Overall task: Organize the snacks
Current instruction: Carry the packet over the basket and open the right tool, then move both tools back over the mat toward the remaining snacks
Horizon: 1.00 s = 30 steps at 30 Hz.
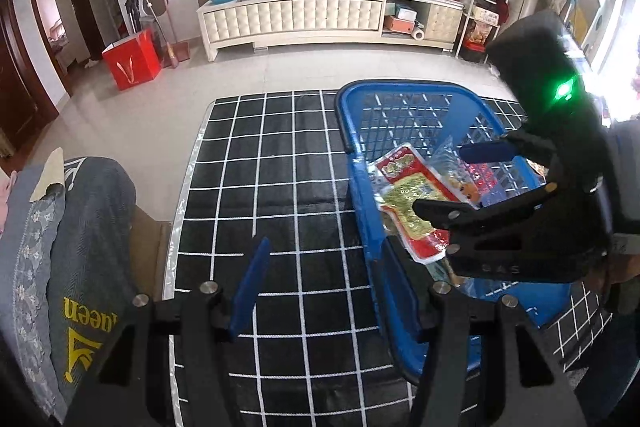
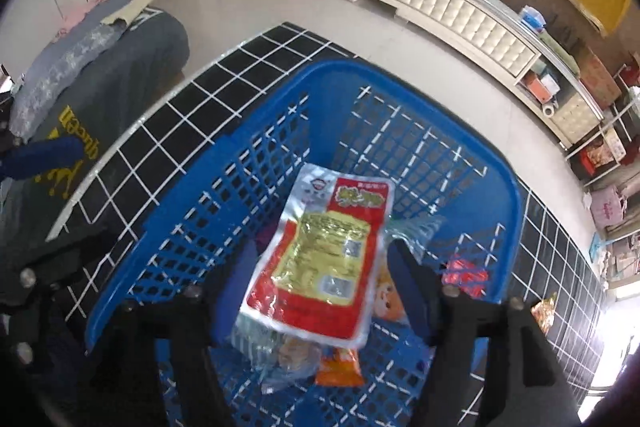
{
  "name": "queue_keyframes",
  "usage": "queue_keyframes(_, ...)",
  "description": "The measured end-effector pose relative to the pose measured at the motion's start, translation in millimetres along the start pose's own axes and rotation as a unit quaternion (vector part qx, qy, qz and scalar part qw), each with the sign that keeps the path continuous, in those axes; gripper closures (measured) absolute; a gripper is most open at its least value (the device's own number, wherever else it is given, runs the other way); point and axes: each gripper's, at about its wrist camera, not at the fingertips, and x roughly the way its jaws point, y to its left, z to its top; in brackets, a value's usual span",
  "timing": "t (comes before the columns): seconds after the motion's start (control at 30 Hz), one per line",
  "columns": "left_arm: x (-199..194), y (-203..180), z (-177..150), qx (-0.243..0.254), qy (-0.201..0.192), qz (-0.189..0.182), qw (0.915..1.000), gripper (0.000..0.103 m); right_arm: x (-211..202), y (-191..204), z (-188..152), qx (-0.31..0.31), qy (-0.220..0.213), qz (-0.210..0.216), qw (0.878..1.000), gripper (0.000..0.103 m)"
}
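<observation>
Red snack packet [image 2: 320, 259] in blue basket [image 2: 400, 83], between spread fingers of right hand-held gripper [image 2: 324, 291]

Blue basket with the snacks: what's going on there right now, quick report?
Right gripper open over blue basket; red-and-yellow snack pack between its fingers, atop other snacks. Left gripper open, empty, above checked mat. Nothing blocking.

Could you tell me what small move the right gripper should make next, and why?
Probably lift the right gripper straight up out of the blue basket. Its fingers stand apart on either side of the red snack packet, which seems to lie on the other snacks. One packet remains outside, on the checked cloth.
</observation>
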Motion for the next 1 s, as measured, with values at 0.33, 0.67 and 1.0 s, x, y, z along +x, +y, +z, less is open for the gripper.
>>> queue_keyframes(0.33,-31,-36,-2,0.011,-0.018,-0.019,0.9996,0.034,-51,-26,-32,0.025,-0.033,-0.005,0.999,0.019)
queue_keyframes(0.67,-51,-89,6,0.029,-0.025,-0.029,0.9989,0.029,-95,-78,-77,0.084,-0.061,-0.013,0.995,0.013)
queue_keyframes(1.0,-46,-163,19,0.077,-0.017,-0.041,0.996,0.025,-122,-132,-125,0.134,-0.082,-0.022,0.987,0.006)
